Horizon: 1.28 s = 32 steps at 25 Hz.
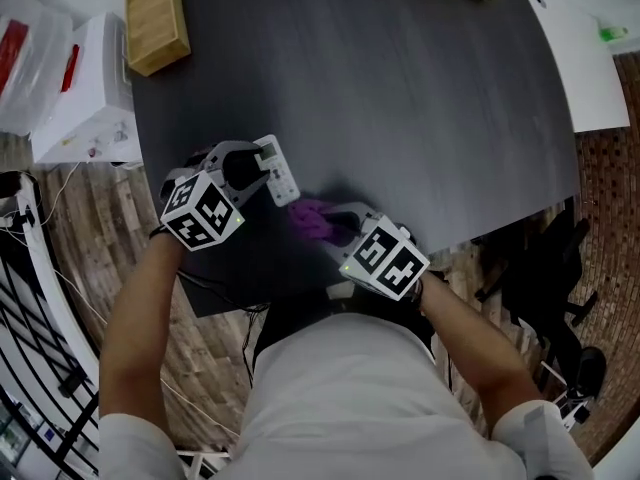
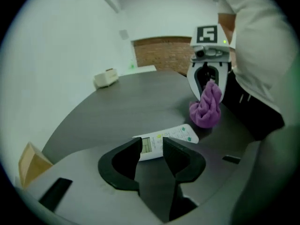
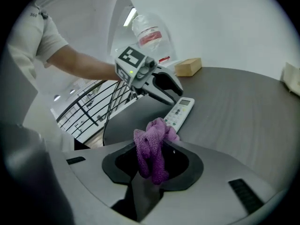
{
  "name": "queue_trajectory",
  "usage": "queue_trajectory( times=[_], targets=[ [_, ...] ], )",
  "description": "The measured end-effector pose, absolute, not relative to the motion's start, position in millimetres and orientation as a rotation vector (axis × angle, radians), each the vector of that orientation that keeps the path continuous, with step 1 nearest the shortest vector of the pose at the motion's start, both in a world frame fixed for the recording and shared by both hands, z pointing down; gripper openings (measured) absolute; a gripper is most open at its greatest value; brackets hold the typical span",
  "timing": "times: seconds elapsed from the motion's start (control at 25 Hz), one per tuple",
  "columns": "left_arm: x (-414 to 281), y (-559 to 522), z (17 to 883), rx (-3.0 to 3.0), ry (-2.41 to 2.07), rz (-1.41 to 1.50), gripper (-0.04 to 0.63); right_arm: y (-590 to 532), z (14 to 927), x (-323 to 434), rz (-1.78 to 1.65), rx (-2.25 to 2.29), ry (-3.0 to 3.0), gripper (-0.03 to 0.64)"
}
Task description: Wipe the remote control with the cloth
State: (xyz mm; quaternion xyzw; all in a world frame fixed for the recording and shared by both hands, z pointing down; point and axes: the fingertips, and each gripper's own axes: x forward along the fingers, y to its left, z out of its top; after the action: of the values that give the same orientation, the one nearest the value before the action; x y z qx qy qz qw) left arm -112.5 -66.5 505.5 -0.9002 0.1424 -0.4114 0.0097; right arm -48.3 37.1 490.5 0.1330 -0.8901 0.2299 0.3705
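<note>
Head view had both tools down at the near edge of the dark table (image 1: 420, 88), right in front of me. The remote control (image 1: 279, 169) lay flat on the tabletop, buttons up. My left gripper (image 1: 262, 173) was at its display end, and my right gripper (image 1: 338, 226) sat just beside its other end.

Left gripper view showed those jaws partly apart. The screen end of the remote sat in the gap, and as far as I could see the pads weren't pressing on it. So it was lying loose, not pinned.

Right gripper view was clearer. Those jaws were clamped tight on the purple cloth (image 3: 149, 144), which was bunched into a wad sticking out past the tips, with the remote just beyond it.

My read was that I was lining up for a wipe, with the cloth near the button end. I couldn't tell if it was actually touching.

Next move, I figured, was to steady the remote with the left tool so it wouldn't skate off. Then bring the wad down onto the face and drag it lengthwise, light pressure only.
</note>
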Motion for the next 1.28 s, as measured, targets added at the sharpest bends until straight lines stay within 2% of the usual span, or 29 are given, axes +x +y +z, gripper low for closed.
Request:
queue_trajectory(
  times=[0.24, 0.44, 0.84, 1.0, 1.28],
  targets=[
    [-111, -67, 521, -2.853, 0.432, -1.366, 0.121, 24, 503, -57, 0.574, 0.401, -2.257, 0.117],
    [-111, -51, 523, -2.918, 0.51, -1.354, 0.048, -2, 505, -32, 0.545, 0.543, -2.217, 0.117],
    [-97, -10, 522, -3.093, 0.579, -1.311, 0.046, -55, 501, -10, 0.422, 0.727, -2.171, 0.117],
    [-115, -20, 503, -3.065, 0.747, -1.23, 0.046, -73, 487, -2, 0.326, 0.765, -2.181, 0.117],
    [-137, -34, 526, -2.982, 0.865, -1.352, 0.034, -83, 496, -33, 0.079, 0.689, -2.173, 0.117]
  ],
)
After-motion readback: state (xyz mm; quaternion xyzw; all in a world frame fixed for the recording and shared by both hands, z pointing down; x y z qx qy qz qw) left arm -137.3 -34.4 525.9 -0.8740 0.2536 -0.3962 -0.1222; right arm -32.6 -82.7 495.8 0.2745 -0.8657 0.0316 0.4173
